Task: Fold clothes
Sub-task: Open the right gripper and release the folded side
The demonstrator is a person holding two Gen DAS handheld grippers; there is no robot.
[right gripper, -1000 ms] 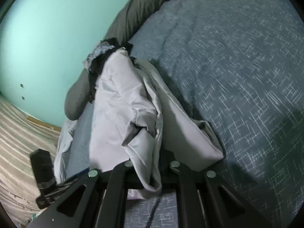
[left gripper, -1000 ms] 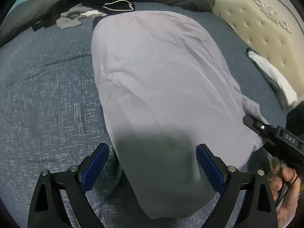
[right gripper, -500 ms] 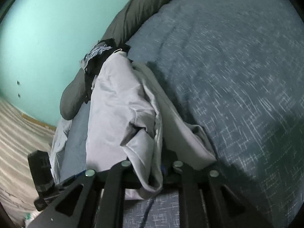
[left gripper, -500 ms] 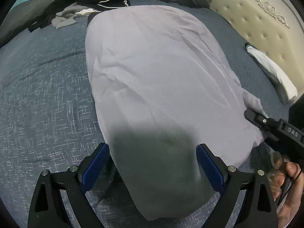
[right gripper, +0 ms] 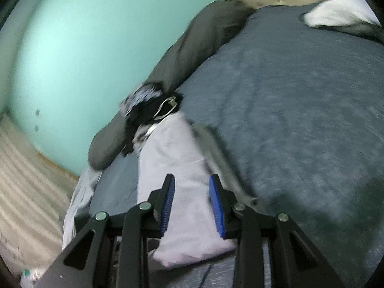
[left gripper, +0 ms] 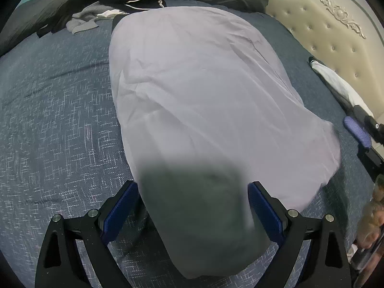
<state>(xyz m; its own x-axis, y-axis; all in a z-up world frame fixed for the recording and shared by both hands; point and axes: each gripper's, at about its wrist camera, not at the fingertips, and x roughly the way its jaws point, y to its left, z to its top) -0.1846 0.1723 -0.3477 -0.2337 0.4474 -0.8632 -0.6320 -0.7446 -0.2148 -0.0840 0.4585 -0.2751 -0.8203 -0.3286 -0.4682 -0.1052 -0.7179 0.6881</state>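
Since a second ago, your right tongs [right gripper: 193, 206] have let go of the pale grey garment [left gripper: 199, 91] and now stand apart, the cloth lying loose between their blue pads. Your left tongs [left gripper: 193, 206] are spread wide over its near end. It lies flat along the blue bed [left gripper: 55, 124], beside the dark clothes pile [left gripper: 100, 2].

Your room light is dim and soft, without glare. Your right wrist view is smeared with motion blur across the bedspread [right gripper: 300, 120]. In your left wrist view a dark, out-of-focus patch covers the pale garment [left gripper: 199, 84] nearest the lens. Both fisheye edges bend and darken.
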